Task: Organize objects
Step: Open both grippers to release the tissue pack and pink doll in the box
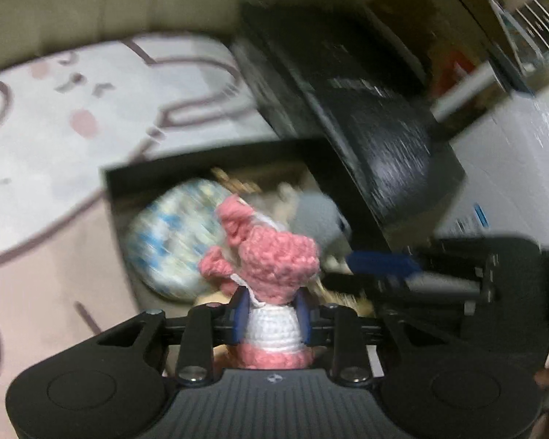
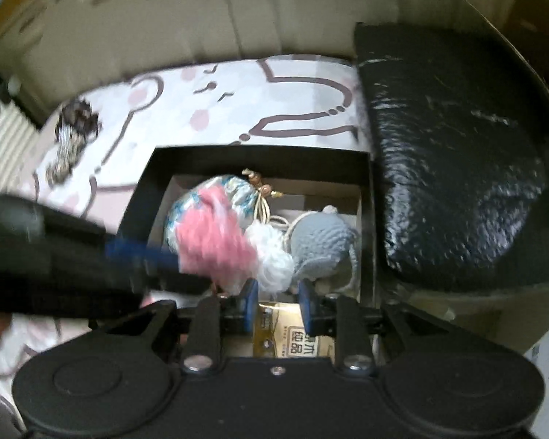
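Note:
My left gripper (image 1: 271, 303) is shut on a pink and white crochet toy (image 1: 274, 256), held over an open black box (image 1: 216, 157). In the box lie a blue and white patterned pouch (image 1: 168, 241) and a grey crochet toy (image 1: 314, 216). In the right wrist view the pink toy (image 2: 216, 241) is blurred above the pouch (image 2: 230, 190), beside the grey toy (image 2: 322, 237). My right gripper (image 2: 278, 303) hovers at the near edge of the box (image 2: 260, 157), shut with nothing between its pads. A yellow packet (image 2: 292, 336) lies below it.
A black textured lid (image 2: 450, 153) leans at the box's right side. The box stands on a white and pink cartoon mat (image 2: 238, 98). A small dark trinket (image 2: 73, 128) lies on the mat at the left. A beige wall rises behind.

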Demonstrator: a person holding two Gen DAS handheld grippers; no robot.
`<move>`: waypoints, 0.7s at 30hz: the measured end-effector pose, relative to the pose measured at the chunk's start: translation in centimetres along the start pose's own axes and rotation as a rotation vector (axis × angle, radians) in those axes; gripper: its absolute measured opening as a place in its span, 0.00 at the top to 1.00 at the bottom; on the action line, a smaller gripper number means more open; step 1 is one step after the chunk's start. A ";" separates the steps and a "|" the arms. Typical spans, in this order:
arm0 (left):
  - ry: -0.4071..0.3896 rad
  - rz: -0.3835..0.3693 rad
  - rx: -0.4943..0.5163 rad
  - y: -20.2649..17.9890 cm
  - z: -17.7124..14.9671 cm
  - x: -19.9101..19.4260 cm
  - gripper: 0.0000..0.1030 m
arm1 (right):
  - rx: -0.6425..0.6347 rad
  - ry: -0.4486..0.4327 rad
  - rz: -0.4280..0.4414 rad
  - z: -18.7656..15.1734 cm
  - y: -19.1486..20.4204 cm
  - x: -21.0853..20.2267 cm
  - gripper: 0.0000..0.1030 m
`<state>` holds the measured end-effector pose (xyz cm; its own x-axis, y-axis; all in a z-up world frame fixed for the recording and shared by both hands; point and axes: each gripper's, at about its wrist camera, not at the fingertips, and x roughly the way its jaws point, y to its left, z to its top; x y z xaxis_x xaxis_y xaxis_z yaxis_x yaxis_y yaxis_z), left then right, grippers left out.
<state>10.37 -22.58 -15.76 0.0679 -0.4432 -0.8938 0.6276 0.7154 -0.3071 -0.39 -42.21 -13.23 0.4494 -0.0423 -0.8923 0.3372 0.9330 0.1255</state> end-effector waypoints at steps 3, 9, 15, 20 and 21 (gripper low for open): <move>-0.018 0.023 0.019 -0.5 0.0 -0.3 0.72 | 0.012 -0.002 -0.013 0.0 -0.2 0.0 0.77; -0.023 0.059 0.014 -0.3 0.2 -1.2 0.72 | 0.042 -0.025 0.006 0.0 -0.5 -0.9 0.78; 0.008 0.032 -0.006 0.8 -0.1 -2.2 0.73 | 0.058 -0.040 0.012 0.1 -0.6 -1.2 0.78; 0.030 -0.027 -0.029 0.8 -0.6 -1.8 0.80 | 0.068 -0.037 0.013 0.0 -0.8 -1.3 0.78; 0.032 -0.031 -0.032 0.6 -0.7 -1.5 0.80 | 0.068 -0.035 0.013 0.0 -0.8 -1.3 0.78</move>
<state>10.10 -21.08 -14.83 0.0238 -0.4482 -0.8936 0.6036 0.7190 -0.3445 -1.20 -42.93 -12.19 0.4826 -0.0444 -0.8747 0.3863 0.9071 0.1671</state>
